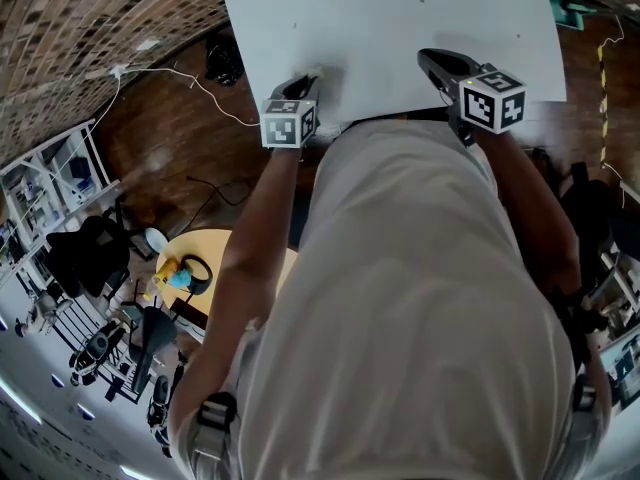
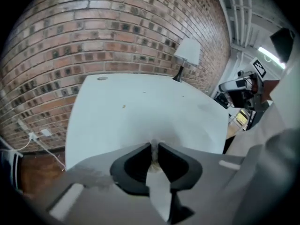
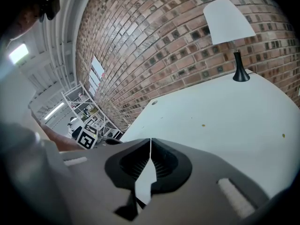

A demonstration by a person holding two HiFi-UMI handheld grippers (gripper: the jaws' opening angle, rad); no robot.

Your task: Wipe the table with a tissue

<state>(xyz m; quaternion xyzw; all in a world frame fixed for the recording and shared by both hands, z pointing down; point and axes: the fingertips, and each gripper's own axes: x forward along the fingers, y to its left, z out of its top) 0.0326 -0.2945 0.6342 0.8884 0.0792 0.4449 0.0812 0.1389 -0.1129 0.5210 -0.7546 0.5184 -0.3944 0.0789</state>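
While the left gripper (image 2: 154,146) pinches the tissue (image 2: 153,157) at the table's (image 2: 140,102) near edge, the right gripper (image 3: 150,142) sits closed, empty. Specks (image 2: 124,106) lie unwiped; wiping apparently barely begun, most surface left.

tissue (image 2: 153,158) largely hidden, table (image 1: 400,28) cut off

White table (image 1: 400,28), a lamp (image 3: 229,22), small specks (image 3: 203,125)

A brick wall (image 2: 117,32) faces me, with a white-shaded lamp (image 3: 228,25) before it. Beside me lie a dark wooden floor (image 1: 170,138), a round yellow side table (image 1: 210,240) and metal shelving (image 1: 45,183).
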